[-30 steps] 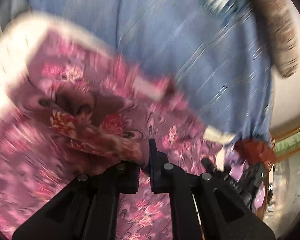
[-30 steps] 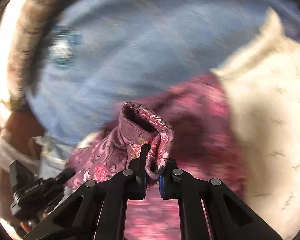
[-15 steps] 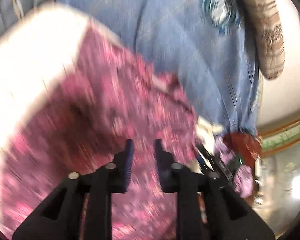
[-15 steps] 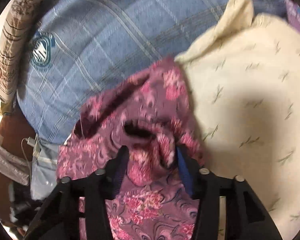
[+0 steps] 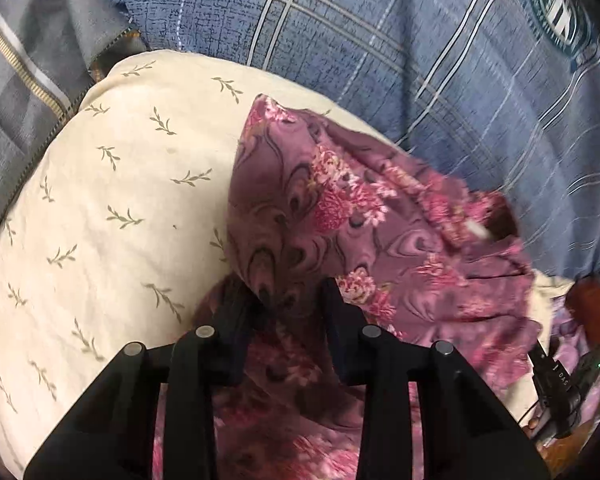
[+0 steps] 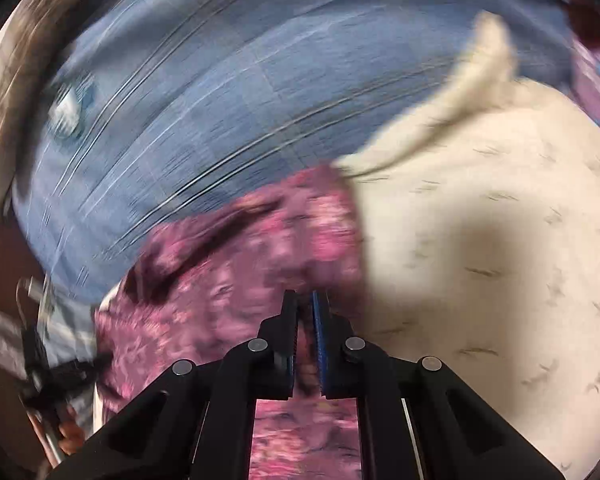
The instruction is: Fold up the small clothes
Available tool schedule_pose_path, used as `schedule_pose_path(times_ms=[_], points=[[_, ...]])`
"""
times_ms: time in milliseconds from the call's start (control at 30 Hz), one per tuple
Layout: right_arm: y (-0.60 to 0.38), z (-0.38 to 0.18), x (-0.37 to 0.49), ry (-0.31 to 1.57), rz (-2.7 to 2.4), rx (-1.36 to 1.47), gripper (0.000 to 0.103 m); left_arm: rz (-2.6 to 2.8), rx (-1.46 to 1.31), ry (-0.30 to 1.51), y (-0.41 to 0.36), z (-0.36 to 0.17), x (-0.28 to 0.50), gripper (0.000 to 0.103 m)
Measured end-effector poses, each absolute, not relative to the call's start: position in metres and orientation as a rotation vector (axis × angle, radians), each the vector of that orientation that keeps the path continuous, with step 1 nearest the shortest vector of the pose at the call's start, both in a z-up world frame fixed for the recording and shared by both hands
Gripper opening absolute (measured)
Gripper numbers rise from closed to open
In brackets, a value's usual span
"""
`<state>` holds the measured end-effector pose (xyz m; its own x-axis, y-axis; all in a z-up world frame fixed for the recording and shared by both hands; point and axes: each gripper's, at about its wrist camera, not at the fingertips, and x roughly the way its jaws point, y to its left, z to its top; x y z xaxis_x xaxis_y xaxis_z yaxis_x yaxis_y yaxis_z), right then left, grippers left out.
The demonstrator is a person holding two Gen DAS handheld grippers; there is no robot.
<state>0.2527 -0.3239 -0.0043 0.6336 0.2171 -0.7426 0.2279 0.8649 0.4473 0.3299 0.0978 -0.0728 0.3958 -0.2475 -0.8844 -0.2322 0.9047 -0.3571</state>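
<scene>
The left gripper (image 5: 286, 300) is closing around a fold of the purple floral cotton garment (image 5: 400, 248). The right gripper (image 6: 305, 300) is clamped together over it. The round teal emblem (image 5: 556, 8) on the blue plaid bedsheet (image 5: 380, 40) is unreadable.

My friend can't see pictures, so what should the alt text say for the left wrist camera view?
The left gripper is closing its black jaws around a bunched fold of purple flowered cloth. The cloth lies on a cream pillow with small leaf sprigs. Behind them is a blue checked bedsheet.
</scene>
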Motion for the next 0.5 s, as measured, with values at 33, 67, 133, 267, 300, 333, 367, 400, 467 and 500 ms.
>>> schedule_pose_path(times_ms=[33,67,133,267,300,333,367,400,467,500], points=[[-0.329,-0.012,0.252,0.921,-0.030,0.543,0.007,-0.007,-0.466,1.177,0.096,-0.074,0.332,0.032],[-0.333,-0.022,0.251,0.956,-0.048,0.528,0.007,-0.010,-0.467,1.172,0.098,-0.074,0.330,0.032],[-0.341,-0.023,0.246,0.953,-0.014,0.585,0.011,-0.030,-0.471,1.161,0.103,-0.068,0.326,0.032],[-0.346,-0.009,0.237,0.898,0.074,0.697,0.044,-0.072,-0.543,1.159,0.117,-0.060,0.314,0.032],[-0.340,-0.007,0.237,0.896,0.084,0.679,0.056,-0.081,-0.547,1.160,0.118,-0.057,0.312,0.032],[-0.338,-0.007,0.236,0.897,0.092,0.663,0.056,-0.087,-0.546,1.156,0.119,-0.054,0.309,0.032],[-0.330,-0.007,0.235,0.897,0.100,0.637,0.056,-0.097,-0.540,1.146,0.115,-0.050,0.305,0.033],[-0.324,-0.008,0.235,0.902,0.090,0.616,0.056,-0.109,-0.521,1.138,0.113,-0.045,0.296,0.037],[-0.314,-0.017,0.242,0.939,0.073,0.566,0.054,-0.128,-0.499,1.144,0.107,-0.040,0.289,0.040],[-0.309,-0.016,0.242,0.952,0.059,0.520,0.039,-0.138,-0.464,1.144,0.101,-0.038,0.281,0.042]])
